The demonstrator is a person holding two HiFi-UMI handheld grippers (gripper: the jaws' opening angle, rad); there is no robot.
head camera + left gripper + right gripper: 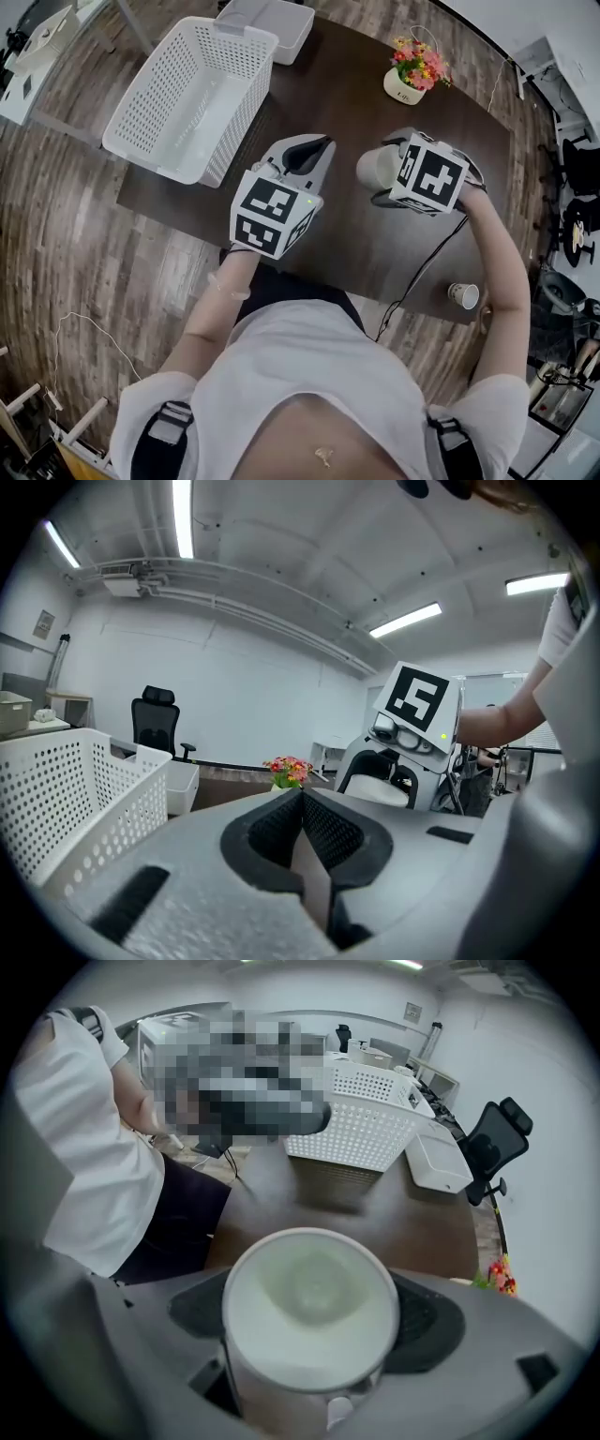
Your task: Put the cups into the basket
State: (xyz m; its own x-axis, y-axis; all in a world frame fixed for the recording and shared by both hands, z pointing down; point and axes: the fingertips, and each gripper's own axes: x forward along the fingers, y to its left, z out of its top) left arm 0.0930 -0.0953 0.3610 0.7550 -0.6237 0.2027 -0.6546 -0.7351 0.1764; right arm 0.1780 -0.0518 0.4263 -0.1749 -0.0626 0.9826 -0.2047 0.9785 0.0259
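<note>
Presently, one empty white cup (309,1297) is held clamped in the right gripper (314,1335) above the table (337,84), the left gripper (302,836) is closed on nothing, and the white basket (141,108) is seen empty.

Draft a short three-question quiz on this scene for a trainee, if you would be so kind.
1. True or false: the right gripper holds a white cup.
2. The left gripper has its jaws: A) wide apart, B) together on nothing, C) closed on a cup.
3. Fill in: a second cup stands on the table, near the person's ____ arm.

Key: 1 true; 2 B; 3 right.
</note>
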